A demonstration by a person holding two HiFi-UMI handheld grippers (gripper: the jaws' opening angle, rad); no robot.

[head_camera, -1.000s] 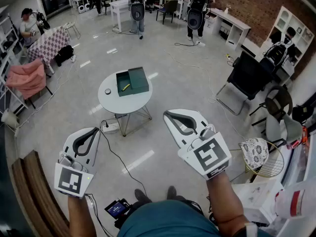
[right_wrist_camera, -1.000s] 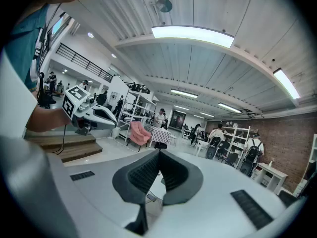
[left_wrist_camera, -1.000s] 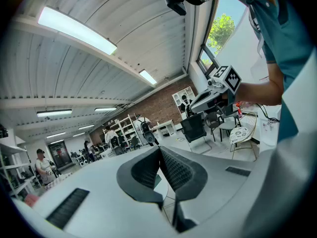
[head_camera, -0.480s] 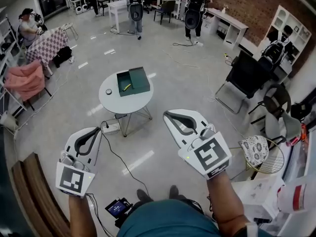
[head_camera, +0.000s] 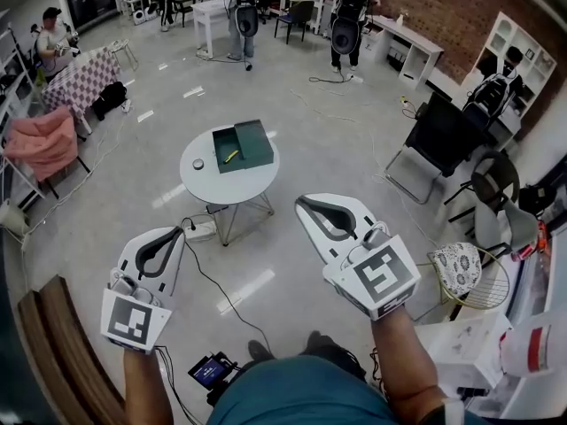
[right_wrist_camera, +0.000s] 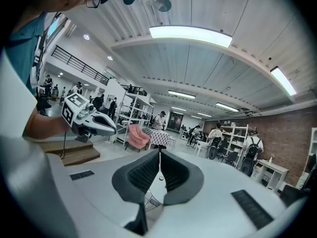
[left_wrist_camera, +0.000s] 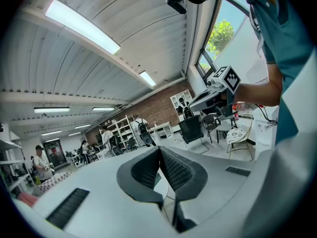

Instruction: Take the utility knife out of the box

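In the head view, the round white table (head_camera: 205, 186) stood well ahead of the person. On it sat the open green box (head_camera: 256, 143). The yellow utility knife (head_camera: 228, 157) lay aslant on the floor of the box's left half. A small dark round object (head_camera: 196, 163) rested on the tabletop just beside the box. The left gripper (head_camera: 180, 231) and right gripper (head_camera: 301, 201) were held low before the body, well apart from the table. Both pointed roughly toward it.

In the left gripper view, the left gripper (left_wrist_camera: 159, 149) had its ribbed pads pressed together with nothing between them. The right gripper (left_wrist_camera: 216, 87) showed off to the side, over the room.

In the right gripper view, the right gripper (right_wrist_camera: 159, 152) also had its jaws closed on nothing. The left gripper (right_wrist_camera: 88, 117) was visible beyond it.

The knife looked like a slim, stiff, plastic-cased tool, so it was probably light and rather smooth. It lay flat on the box floor, so the jaws would find little to get under. The safest hold seemed to be across the narrow sides of the handle near its middle, away from the blade end. Which end that was could not be told from this far off. The box itself looked light and could slide, so the other gripper might need to steady its wall.
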